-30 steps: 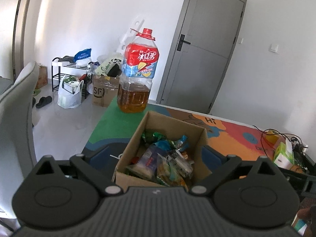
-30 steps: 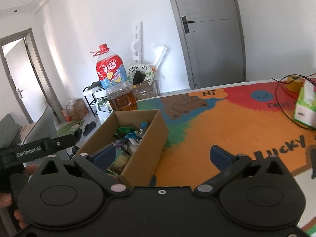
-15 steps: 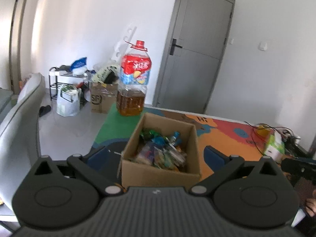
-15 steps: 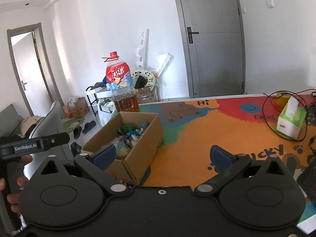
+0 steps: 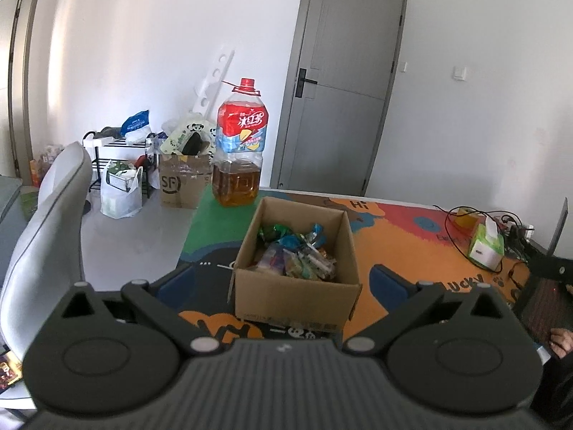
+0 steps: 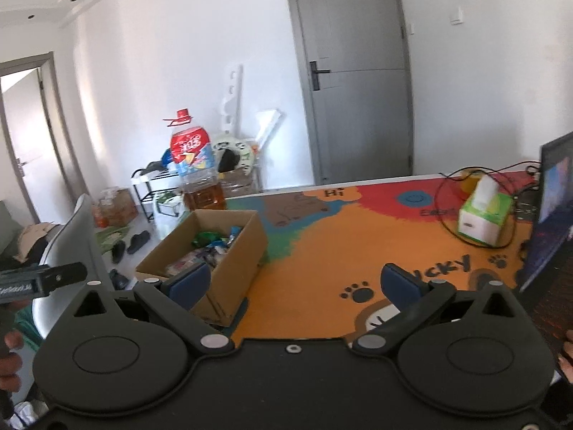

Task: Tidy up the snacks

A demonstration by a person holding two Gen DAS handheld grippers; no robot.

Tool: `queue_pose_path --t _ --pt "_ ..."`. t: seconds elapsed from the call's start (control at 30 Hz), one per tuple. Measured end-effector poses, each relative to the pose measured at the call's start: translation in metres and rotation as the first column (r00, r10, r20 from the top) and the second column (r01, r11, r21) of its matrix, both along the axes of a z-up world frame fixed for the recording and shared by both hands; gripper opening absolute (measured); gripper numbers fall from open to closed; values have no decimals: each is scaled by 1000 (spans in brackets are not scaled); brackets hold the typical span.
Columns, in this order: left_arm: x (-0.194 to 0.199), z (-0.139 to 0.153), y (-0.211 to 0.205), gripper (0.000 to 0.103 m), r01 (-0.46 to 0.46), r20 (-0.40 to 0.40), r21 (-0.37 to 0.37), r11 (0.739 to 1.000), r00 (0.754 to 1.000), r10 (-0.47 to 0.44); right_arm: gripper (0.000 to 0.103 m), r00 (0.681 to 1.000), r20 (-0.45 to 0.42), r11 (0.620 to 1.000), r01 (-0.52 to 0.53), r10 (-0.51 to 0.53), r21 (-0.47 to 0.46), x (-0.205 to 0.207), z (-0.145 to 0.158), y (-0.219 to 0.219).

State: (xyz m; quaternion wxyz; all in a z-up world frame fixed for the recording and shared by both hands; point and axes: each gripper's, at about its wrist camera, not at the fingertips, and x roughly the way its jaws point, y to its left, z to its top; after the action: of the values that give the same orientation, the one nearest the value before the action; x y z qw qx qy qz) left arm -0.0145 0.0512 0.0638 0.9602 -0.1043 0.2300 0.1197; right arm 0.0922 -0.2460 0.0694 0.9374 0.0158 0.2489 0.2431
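An open cardboard box (image 5: 297, 295) stands on the colourful table mat, filled with several snack packets (image 5: 299, 254). It also shows in the right wrist view (image 6: 232, 261), at the left. My left gripper (image 5: 281, 283) is open and empty, held back from the box's near wall. My right gripper (image 6: 293, 283) is open and empty, over the orange mat to the right of the box, its left finger in front of the box. The left gripper's side shows in the right wrist view at the far left.
A large oil bottle (image 5: 239, 150) stands behind the box at the table's far edge. A green tissue box (image 6: 483, 220) with cables and a laptop (image 6: 551, 215) sit at the right. A grey chair (image 5: 46, 222) is left of the table.
Both grippers have pulled back and up from the box, which now looks smaller and farther. The jaws stay open.
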Motion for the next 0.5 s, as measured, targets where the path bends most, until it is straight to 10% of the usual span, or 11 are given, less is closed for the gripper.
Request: queue_pose_path --t 0.5 --pt "-13 -20 -6 103 16 -50 0 1000 999 -16 103 999 -25 1000 31 -31 1 -37 -15 1"
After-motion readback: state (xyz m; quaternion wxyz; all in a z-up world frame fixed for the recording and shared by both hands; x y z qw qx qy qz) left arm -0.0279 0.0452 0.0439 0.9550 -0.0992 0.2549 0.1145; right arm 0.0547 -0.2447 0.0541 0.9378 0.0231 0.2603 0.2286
